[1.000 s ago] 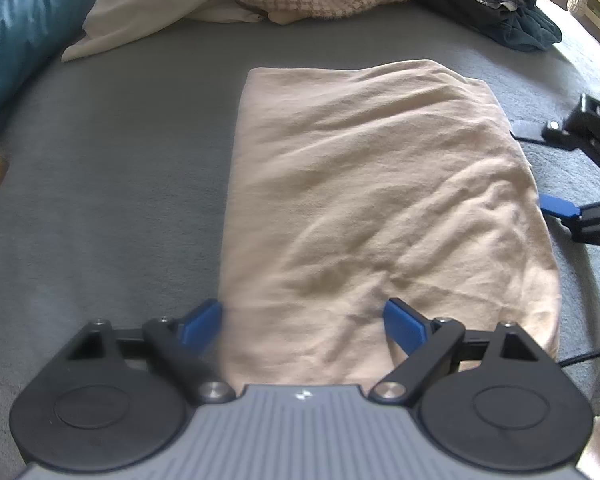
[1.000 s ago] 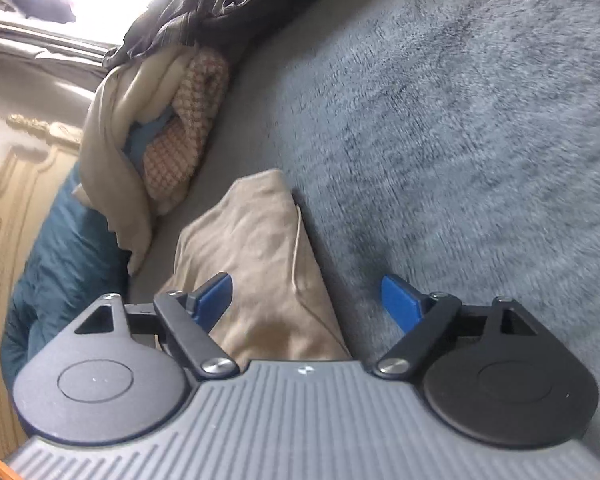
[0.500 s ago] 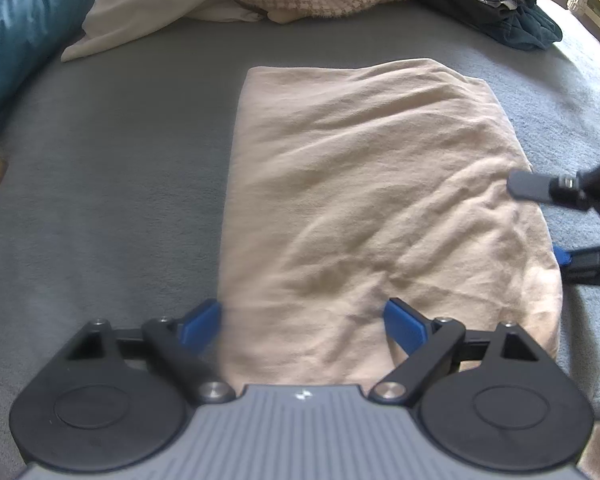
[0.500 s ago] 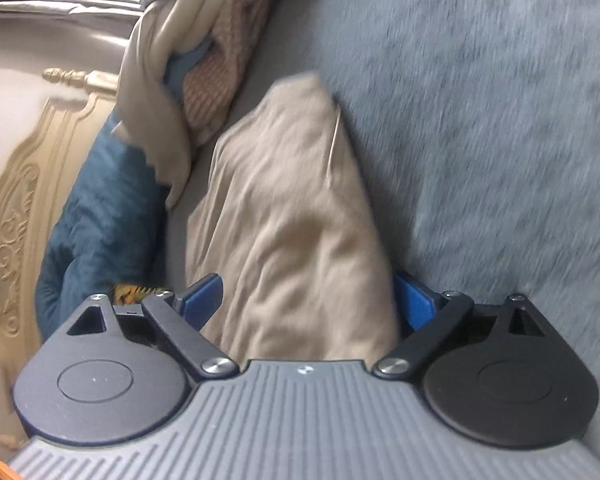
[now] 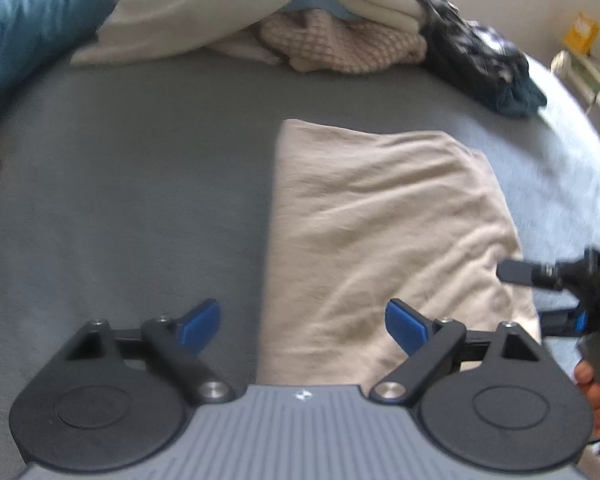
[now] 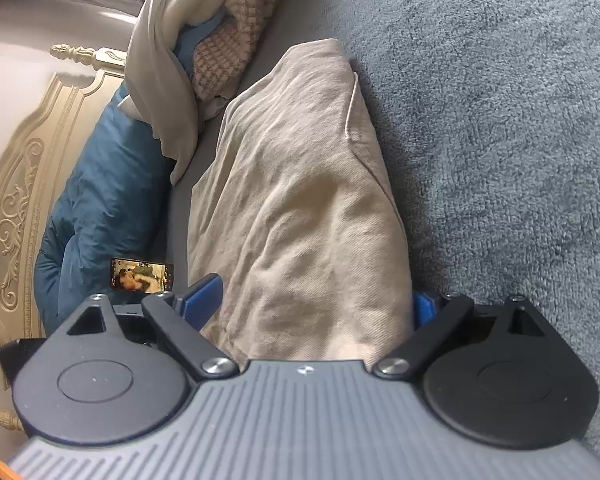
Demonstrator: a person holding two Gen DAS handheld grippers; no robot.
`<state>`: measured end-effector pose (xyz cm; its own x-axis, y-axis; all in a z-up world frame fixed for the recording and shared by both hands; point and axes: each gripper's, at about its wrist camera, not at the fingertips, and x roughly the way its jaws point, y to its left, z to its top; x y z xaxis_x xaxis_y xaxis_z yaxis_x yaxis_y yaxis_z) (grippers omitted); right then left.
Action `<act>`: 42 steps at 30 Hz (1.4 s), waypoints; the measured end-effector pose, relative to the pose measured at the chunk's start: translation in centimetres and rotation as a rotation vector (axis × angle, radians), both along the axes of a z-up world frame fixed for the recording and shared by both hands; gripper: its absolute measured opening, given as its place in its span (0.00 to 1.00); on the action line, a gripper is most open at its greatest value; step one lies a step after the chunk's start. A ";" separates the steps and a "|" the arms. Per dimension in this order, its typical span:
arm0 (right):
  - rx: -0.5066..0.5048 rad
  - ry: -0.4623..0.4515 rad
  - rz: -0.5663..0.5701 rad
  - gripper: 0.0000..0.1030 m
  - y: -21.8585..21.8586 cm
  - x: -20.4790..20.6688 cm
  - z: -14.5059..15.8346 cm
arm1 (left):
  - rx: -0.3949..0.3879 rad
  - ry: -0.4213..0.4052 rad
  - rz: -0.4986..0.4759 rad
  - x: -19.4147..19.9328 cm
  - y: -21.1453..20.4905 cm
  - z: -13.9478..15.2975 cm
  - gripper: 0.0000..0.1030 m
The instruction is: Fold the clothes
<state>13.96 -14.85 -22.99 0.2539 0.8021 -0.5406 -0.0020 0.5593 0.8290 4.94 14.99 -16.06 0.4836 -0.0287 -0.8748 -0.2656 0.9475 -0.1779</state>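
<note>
Left wrist view: one beige folded garment [image 5: 384,240] lies flat on the grey bed cover [image 5: 132,200]; behind it, one heap of unfolded clothes [image 5: 340,44]. Left gripper [image 5: 302,322] gapes wide over the garment's near-left edge, holding nothing.

Right wrist view: right gripper [image 6: 318,306] wide apart, straddling the garment's end; grip cannot be told. One lit phone [image 6: 142,275] lies left of the garment.

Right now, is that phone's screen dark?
No: in the right wrist view the phone lies beside the blue pillow with a bright picture showing on its screen.

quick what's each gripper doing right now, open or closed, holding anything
Left gripper: open, holding nothing, above the beige cloth's edge.
Right gripper: open, jaws straddling the cloth's end, not clamped.
</note>
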 end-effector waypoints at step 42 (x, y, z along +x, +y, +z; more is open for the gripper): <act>0.246 -0.007 0.075 0.85 1.2 5.0 -1.5 | -0.713 -0.058 -0.106 4.8 6.8 -8.9 0.96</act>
<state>19.00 -13.64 -24.53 0.1918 0.9260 -0.3251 -0.0423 0.3388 0.9399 9.77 21.77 -24.99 0.4920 -0.6323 -0.5985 -0.1499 0.6157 -0.7736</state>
